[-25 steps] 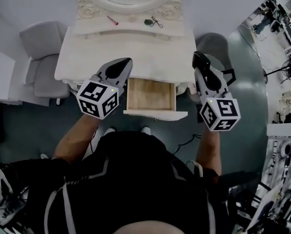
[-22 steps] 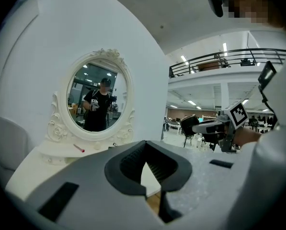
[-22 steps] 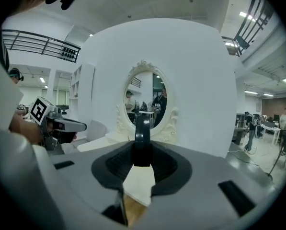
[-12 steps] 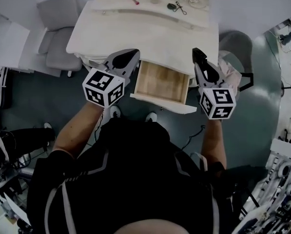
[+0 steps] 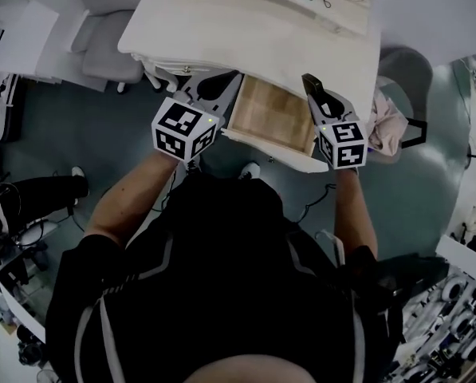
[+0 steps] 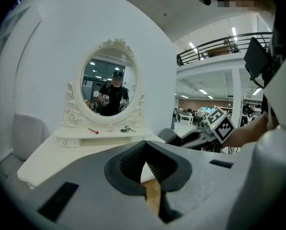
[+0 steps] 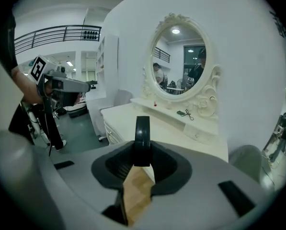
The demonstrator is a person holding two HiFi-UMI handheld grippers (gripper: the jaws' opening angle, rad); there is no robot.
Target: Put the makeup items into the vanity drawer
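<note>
- While the right gripper (image 7: 142,163) clamps what looks like a black compact (image 7: 142,139) by its flat faces, the disc stands on edge between the pads. That probably lets it drop into the drawer (image 5: 271,116) without being turned.
- Its thin rim faces back along the jaws, and its broad plane runs straight ahead, projecting past the tips.
- The left gripper (image 6: 143,169) has its jaws together with nothing between them.
- Just below both pairs of jaws, the drawer lies open with its wooden bottom bare.
- Far ahead, on the vanity (image 5: 245,30), lie a red stick (image 6: 93,131) and an eyelash curler (image 6: 128,129).
</note>
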